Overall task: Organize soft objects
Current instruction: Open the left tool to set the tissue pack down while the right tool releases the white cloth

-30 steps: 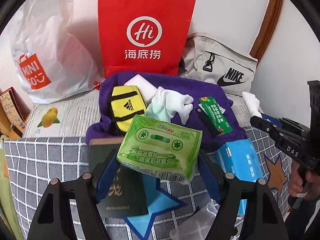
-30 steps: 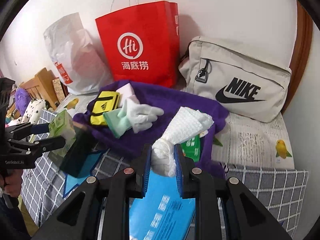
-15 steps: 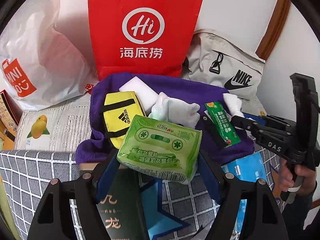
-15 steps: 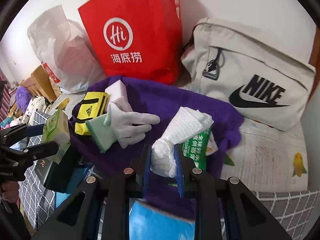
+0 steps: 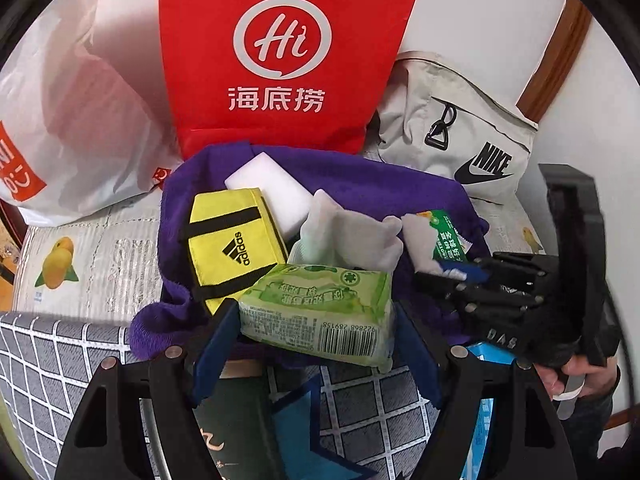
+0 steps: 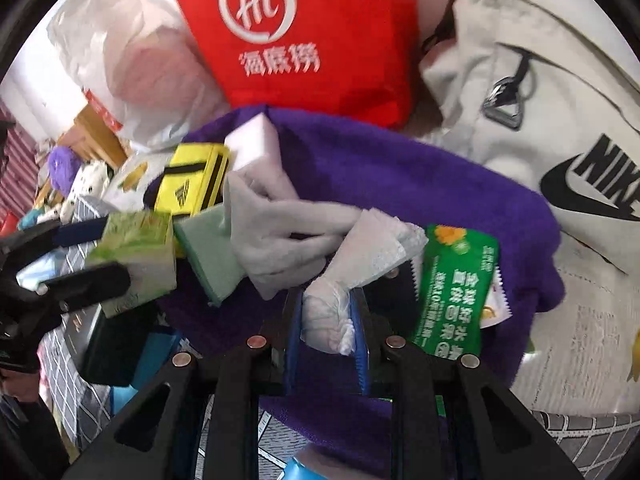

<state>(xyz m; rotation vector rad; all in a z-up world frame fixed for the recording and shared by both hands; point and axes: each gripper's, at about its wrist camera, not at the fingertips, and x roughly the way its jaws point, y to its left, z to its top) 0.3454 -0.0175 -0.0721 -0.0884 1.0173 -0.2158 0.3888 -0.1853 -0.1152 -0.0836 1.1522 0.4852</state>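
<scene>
As both loads came forward over the purple towel [image 5: 360,184], your left gripper [image 5: 316,344] held the green tissue pack [image 5: 320,308] clamped between its fingers, and your right gripper [image 6: 326,340] pinched the white cloth [image 6: 360,264]; each now hung beside the gathered pile, ready for release.

A home bedroom; shopping bags lean on the wall behind a purple towel [image 5: 360,176] (red bag [image 5: 284,56], white bag [image 5: 80,112]); checked bedding [image 5: 52,364] lies before the towel.
</scene>
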